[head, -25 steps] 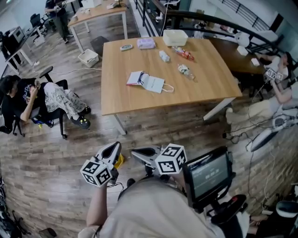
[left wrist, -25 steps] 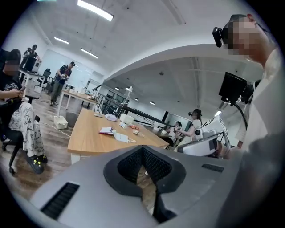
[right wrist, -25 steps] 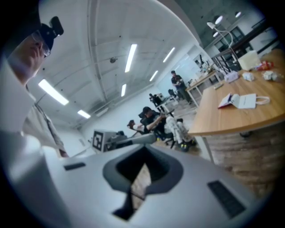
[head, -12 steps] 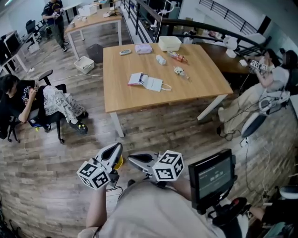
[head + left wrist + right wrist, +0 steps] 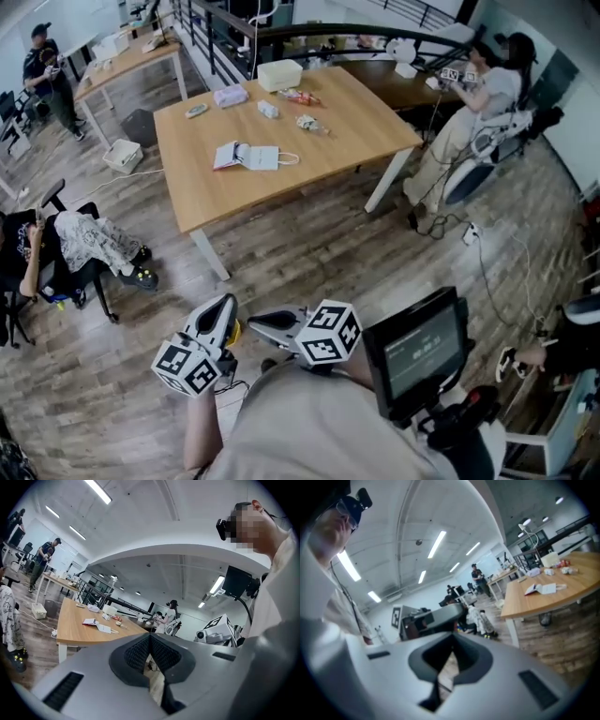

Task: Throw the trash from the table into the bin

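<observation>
Lying on the one wooden table (image 5: 356, 141) are some eight bits of trash, among them one white paper bag (image 5: 263, 157) and one white box (image 5: 279, 74). Two grippers, left gripper (image 5: 223, 307) and right gripper (image 5: 259, 322), hover well short of it, jaws together, empty.

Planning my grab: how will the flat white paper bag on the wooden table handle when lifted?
The white paper bag lies flat, so probably empty and light. Thin paper likely flops and unfolds; its loop handle may dangle.
</observation>
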`<state>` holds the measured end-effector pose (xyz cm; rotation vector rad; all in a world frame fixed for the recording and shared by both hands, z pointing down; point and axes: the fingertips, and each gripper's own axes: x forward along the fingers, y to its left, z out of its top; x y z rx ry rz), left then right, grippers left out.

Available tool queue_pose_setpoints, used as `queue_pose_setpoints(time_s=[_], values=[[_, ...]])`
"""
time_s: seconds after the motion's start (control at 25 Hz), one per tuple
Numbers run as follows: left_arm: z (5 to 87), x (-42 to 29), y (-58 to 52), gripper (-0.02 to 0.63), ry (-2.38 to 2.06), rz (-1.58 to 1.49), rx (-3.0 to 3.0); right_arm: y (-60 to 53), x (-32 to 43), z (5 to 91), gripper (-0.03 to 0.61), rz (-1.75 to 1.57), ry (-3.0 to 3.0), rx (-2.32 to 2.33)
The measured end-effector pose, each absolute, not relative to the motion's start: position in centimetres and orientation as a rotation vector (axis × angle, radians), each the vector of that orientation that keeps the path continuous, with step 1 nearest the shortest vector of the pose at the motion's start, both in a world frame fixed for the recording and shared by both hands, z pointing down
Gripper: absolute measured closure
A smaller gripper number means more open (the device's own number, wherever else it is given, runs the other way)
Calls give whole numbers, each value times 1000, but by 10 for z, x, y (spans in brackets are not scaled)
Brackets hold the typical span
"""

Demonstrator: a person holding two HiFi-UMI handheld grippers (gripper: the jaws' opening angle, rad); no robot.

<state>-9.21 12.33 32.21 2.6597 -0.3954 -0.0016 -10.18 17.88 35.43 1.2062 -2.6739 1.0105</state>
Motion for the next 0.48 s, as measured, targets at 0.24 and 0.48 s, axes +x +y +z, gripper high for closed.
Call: queue_pose_setpoints(time_s=[0.24,0.48], values=[[342,-70,157,595,-238,50,2620,212,-92,368,574,1065,-2593,1295],[350,-39,178,595,-97,109,2629,226,-60,364,574,1081,-2514,1459]])
